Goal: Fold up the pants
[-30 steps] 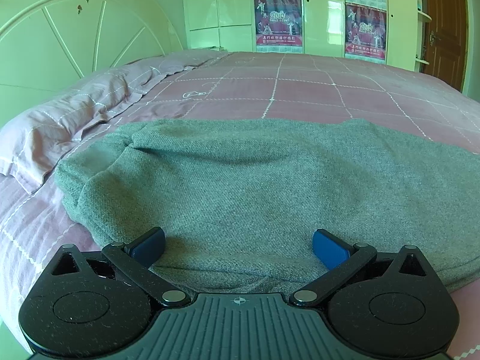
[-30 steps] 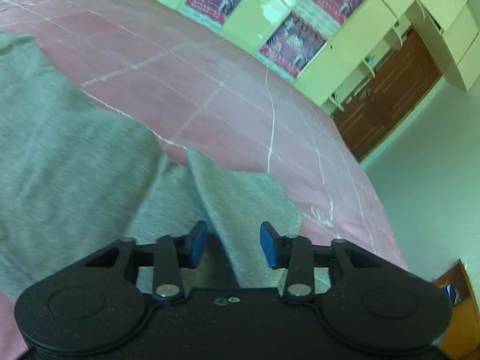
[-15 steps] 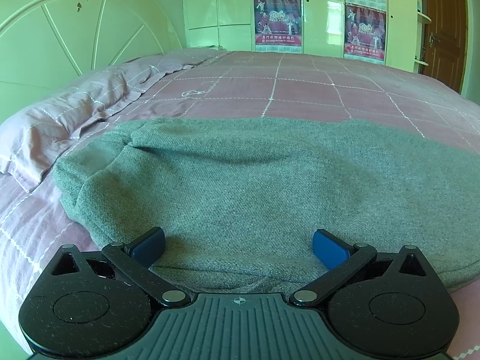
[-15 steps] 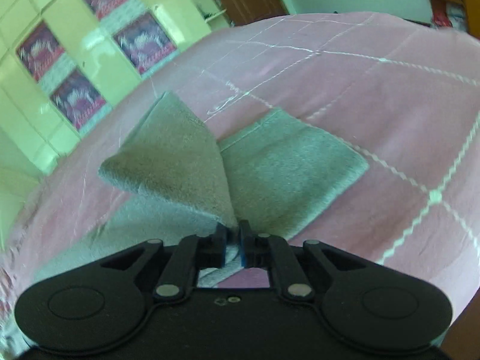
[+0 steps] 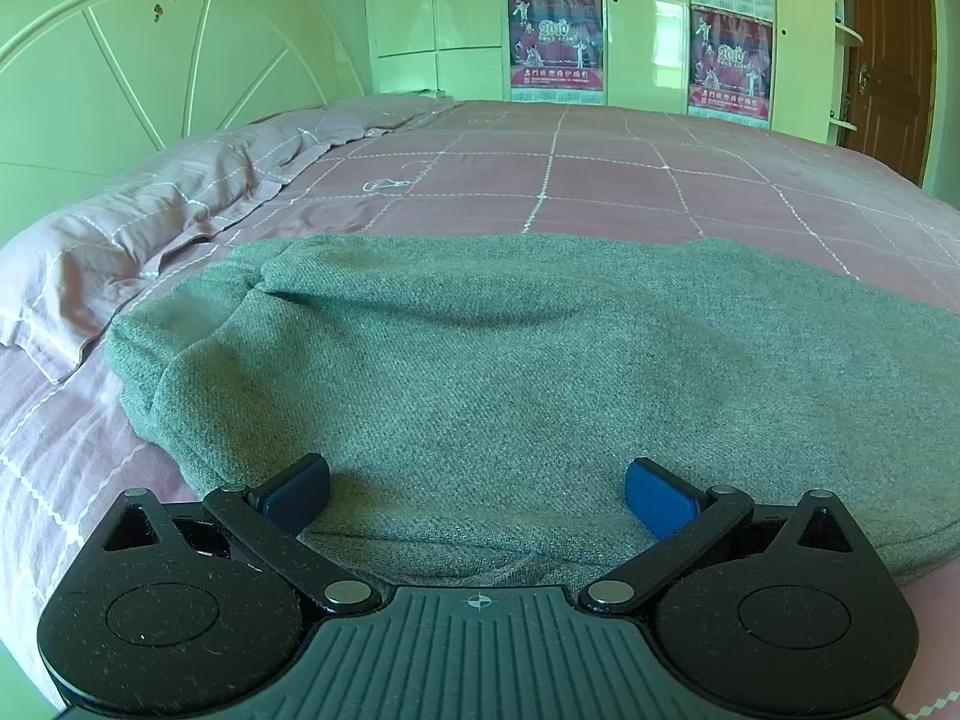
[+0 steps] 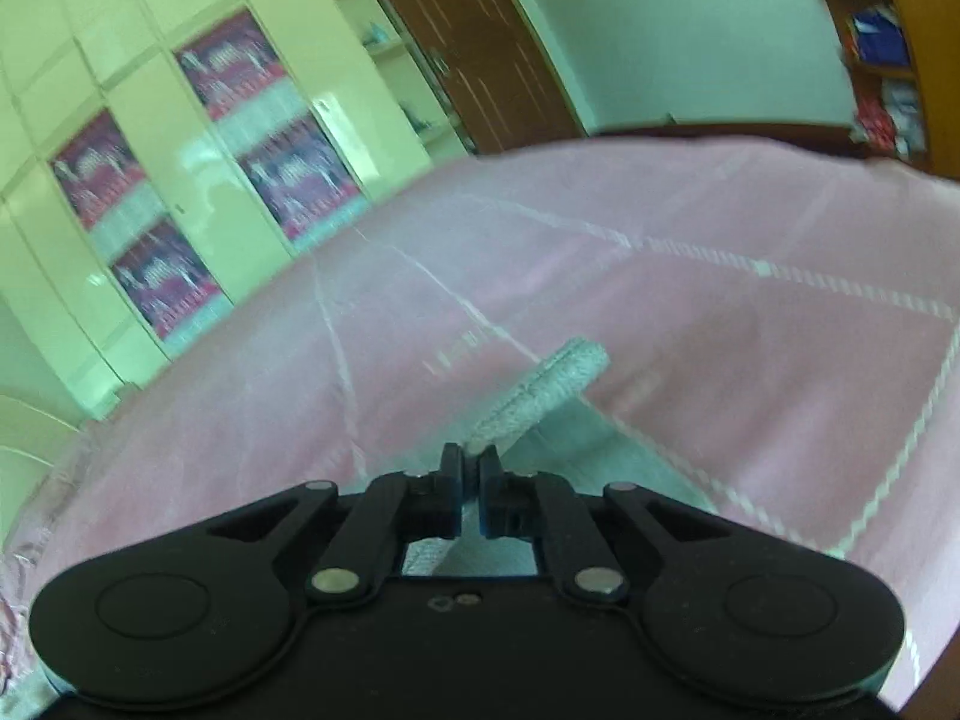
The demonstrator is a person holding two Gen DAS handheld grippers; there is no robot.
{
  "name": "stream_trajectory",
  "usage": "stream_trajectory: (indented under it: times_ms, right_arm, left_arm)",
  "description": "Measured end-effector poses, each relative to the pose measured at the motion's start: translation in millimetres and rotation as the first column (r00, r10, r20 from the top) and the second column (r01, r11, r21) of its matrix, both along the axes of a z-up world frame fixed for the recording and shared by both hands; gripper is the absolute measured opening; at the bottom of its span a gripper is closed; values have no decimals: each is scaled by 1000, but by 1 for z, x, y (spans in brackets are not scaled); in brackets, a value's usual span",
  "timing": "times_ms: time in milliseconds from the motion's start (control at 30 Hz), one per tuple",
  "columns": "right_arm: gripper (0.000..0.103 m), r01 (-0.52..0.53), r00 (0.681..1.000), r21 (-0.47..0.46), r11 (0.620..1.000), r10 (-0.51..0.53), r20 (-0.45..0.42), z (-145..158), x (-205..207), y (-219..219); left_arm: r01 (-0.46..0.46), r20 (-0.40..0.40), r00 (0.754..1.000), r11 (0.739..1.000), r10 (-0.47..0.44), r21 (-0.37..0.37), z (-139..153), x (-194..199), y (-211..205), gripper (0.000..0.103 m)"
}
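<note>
1. One pair of grey pants [image 5: 510, 372] lies spread on the pink bed [image 5: 600, 180].
2. Left tool [image 5: 477, 489]: jaws wide apart, hovering at the pants' near edge.
3. Right tool [image 6: 471, 471]: clamped on a lifted pants [image 6: 540, 390] leg end.

Beyond the pink checked bedspread [image 5: 600, 192] stand pale wardrobes [image 5: 438, 18] hung with red posters [image 5: 555, 39]; a pillow [image 5: 120, 240] lies at its left edge.
</note>
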State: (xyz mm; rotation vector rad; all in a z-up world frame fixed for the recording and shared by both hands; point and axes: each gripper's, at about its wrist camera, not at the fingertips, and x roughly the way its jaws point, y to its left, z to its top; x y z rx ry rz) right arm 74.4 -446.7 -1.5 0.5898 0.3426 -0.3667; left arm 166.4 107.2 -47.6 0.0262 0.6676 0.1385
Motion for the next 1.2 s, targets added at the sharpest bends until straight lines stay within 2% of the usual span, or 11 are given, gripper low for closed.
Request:
stream_trajectory:
  times_ms: [133, 200, 300, 433, 600, 700, 800, 833, 900, 967, 1200]
  right_arm:
    - [0, 13, 998, 33, 999, -11, -67, -18, -9, -9]
    - [0, 55, 985, 175, 983, -24, -174, -60, -11, -24]
    - [0, 85, 995, 330, 940, -64, -72, -85, -33, -34]
    - [11, 124, 992, 294, 948, -112, -57, -77, -31, -36]
    - [0, 95, 995, 139, 986, -100, 29, -52, -27, -28]
    - [0, 84, 993, 149, 985, -94, 66, -43, -23, -35]
    - [6, 139, 988, 259, 956, -115, -106, -72, -15, -52]
    - [2, 144, 988, 327, 934, -115, -106, -83, -20, -57]
    - [16, 156, 987, 337, 929, -158, -20, -81, -42, -53]
    - [30, 186, 982, 307, 933, -190, -15, -77, -55, -51]
    - [41, 121, 989, 408, 905, -144, 26, -100, -44, -59]
  left_arm:
    - [24, -16, 1000, 1000, -24, -2, 1, 2, 2, 103]
    - [43, -24, 999, 999, -43, -7, 2, 4, 4, 103]
    - [68, -35, 997, 998, -68, -11, 3, 3, 6, 103]
    - [73, -35, 997, 997, -73, -14, 3, 3, 6, 103]
    - [71, -32, 997, 997, -72, -13, 3, 4, 8, 103]
    - [71, -30, 997, 997, -72, -14, 3, 3, 8, 103]
    - [70, -30, 997, 997, -70, -13, 3, 3, 7, 103]
    - [69, -30, 997, 998, -70, -13, 3, 3, 7, 103]
    - [70, -30, 997, 997, -70, -14, 3, 3, 7, 103]
    - [70, -30, 997, 997, -70, -13, 2, 3, 7, 103]
    - [69, -29, 997, 998, -69, -12, 2, 3, 7, 103]
